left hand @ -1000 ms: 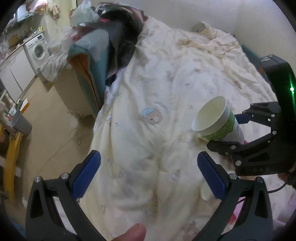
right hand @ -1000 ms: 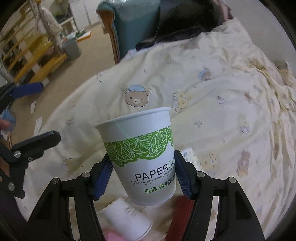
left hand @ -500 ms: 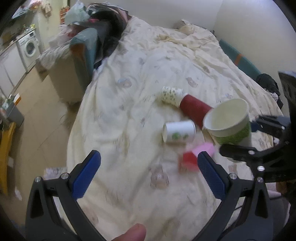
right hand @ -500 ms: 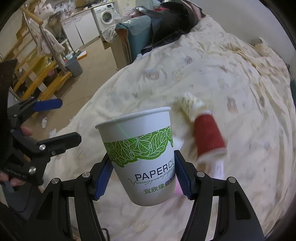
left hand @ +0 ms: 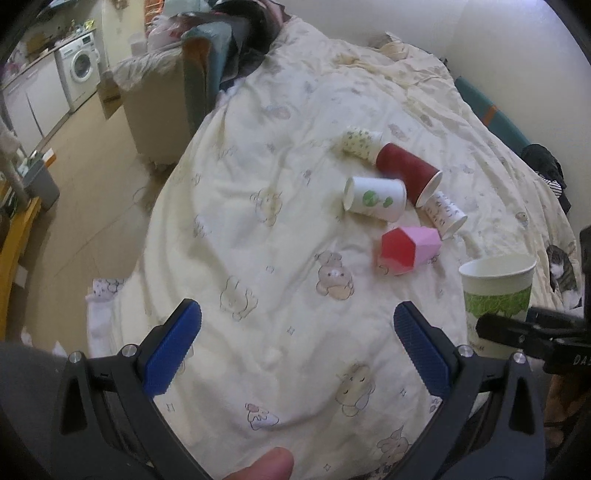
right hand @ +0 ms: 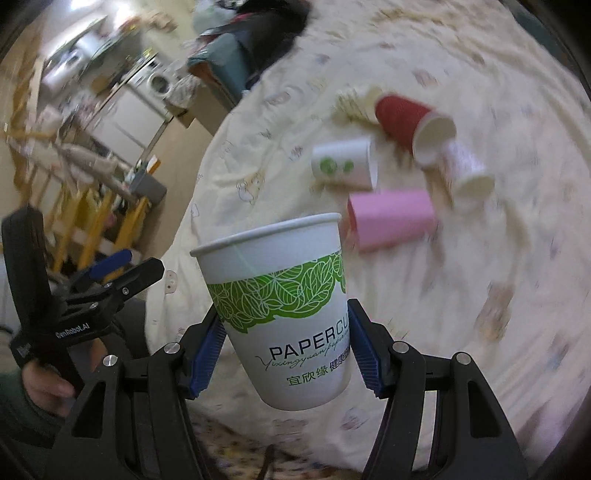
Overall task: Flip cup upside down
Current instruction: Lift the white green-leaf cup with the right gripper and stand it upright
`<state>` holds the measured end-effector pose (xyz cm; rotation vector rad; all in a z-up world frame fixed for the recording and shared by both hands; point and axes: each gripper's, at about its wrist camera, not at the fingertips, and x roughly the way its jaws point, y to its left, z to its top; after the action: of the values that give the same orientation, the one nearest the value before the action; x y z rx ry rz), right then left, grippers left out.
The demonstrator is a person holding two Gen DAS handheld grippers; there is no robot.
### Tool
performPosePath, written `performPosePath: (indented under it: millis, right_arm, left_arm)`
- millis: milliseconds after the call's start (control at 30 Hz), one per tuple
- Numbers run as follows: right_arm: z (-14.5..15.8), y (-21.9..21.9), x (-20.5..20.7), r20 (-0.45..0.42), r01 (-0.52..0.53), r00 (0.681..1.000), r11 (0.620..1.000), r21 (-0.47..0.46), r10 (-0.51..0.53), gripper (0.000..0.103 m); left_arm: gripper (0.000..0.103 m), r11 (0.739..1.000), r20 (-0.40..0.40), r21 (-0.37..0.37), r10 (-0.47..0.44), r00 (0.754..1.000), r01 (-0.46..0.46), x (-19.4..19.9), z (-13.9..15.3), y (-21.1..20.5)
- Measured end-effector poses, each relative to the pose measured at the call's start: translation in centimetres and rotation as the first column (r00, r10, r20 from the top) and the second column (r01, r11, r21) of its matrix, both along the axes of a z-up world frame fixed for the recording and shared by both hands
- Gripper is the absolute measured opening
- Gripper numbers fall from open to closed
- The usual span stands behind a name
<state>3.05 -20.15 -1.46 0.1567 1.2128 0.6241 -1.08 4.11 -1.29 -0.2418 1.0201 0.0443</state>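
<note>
Bedroom scene: big bed with a cream cartoon-print quilt [left hand: 280, 229] fills most of both views. Tan floor on the left, with a washing machine [left hand: 79, 70] far back by the wall and a yellow wooden frame [right hand: 92, 206] at the room's left side. Clothes pile [left hand: 236, 33] sits at the head end of the bed.

Right gripper [right hand: 286, 354] is clamped on the paper cup [right hand: 280, 306], blue pads pressed against both sides of the lower wall. Cup is white with a green leaf band and "PAPERCUP" print, mouth up, slightly tilted, held in the air above the quilt. In the left wrist view the same cup [left hand: 496, 291] shows at the right edge, mouth up, with the black finger of the right gripper crossing its lower part.

Left gripper [left hand: 295, 350] has its fingers wide apart, nothing between them, only quilt in the gap. It hovers over the near part of the bed; a fingertip shows at the bottom edge of its view. In the right wrist view it sits at the left edge, held in a hand [right hand: 48, 380].

Loose cups lie on their sides in a cluster mid-bed, well apart from the held cup:
- red cup [left hand: 408, 171], mouth toward the right
- pink cup [left hand: 410, 249], nearest the held one
- white cup with green dots [left hand: 375, 197]
- patterned cup [left hand: 360, 142], just beside the red cup's base
- lettered white cup [left hand: 445, 214], partly under the red cup's rim

Right wrist view is motion-blurred on the background.
</note>
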Motion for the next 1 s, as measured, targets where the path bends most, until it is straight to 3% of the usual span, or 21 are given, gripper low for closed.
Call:
performPosePath:
  millis: [167,267,433,700,867,1000]
  right_arm:
    - [-4.1,-0.1,-0.8,-0.141,0.111,0.985,0.993,0.045,-0.103,0.066]
    - [-7.9,0.0,-0.9,-0.269,0.19,0.948,0.981,0.049,-0.17,0.066]
    - [-11.3,0.2,-1.2,-0.35,0.258,0.911,0.964,0.063,-0.221,0.066]
    - [-13.6,0.3,-0.9,-0.383,0.275,0.893,0.961,0.044,-0.238,0.069]
    - [-13.0,0.5,-1.0,-0.366,0.262,0.901,0.964,0.036,-0.232,0.087]
    - [-11.5,-0.3,-1.2,-0.34,0.249,0.914,0.967,0.046,-0.219,0.092]
  left_arm:
    - [0.103,1.0,-0.022,-0.003,0.0,1.0,0.0,-0.3,-1.4,-0.2]
    - [0.103,1.0,-0.029,-0.003,0.0,1.0,-0.001,-0.2,-2.0,-0.2]
    - [0.103,1.0,-0.04,0.026,0.016,0.999,-0.015,0.0,-2.6,-0.2]
    - [0.103,1.0,-0.101,-0.015,0.005,0.995,-0.007,0.3,-4.0,-0.4]
    - [0.103,1.0,-0.088,-0.013,-0.008,0.996,0.007,0.2,-3.7,-1.0]
    - [0.103,1.0,-0.088,-0.013,-0.01,0.996,0.008,0.2,-3.6,-1.1]
